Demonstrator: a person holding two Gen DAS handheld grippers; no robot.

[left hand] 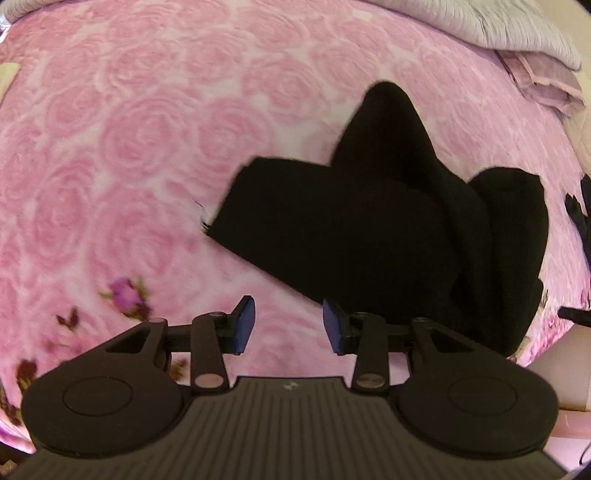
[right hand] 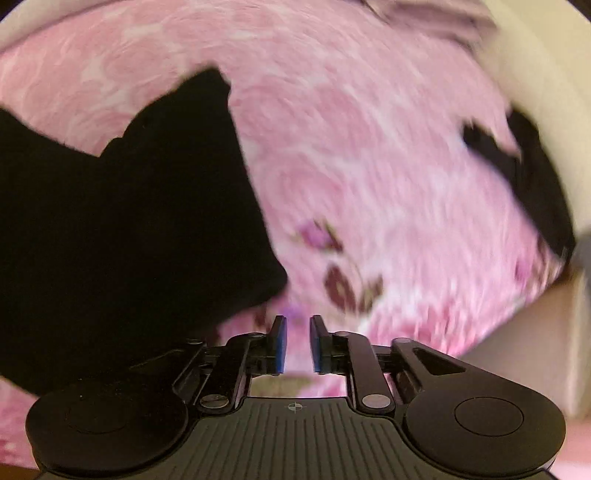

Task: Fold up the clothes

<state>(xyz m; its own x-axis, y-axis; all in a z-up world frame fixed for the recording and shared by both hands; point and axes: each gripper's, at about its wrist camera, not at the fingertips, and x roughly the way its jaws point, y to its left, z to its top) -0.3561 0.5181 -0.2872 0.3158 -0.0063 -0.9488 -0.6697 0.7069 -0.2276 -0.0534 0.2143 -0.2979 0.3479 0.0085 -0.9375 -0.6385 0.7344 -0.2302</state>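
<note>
Left wrist view: your left hand-held gripper (left hand: 288, 325) hangs parted, empty, beside the black garment (left hand: 388, 229) on the bed (left hand: 129, 147) — seemingly for its edge; right hand-held gripper (right hand: 298, 343) — slightly apart, empty.

the plain black folded knit garment (left hand: 388, 229) lies on a pink bedspread (left hand: 147, 147) patterned with pale roses (purple blooms and dark leaves near its edge). a grey ribbed cloth (left hand: 480, 26) shows above. blue pads (right hand: 281, 343) line black tongs.

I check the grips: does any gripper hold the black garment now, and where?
Nothing is held. The left gripper and right gripper are open, beside the black garment.
</note>
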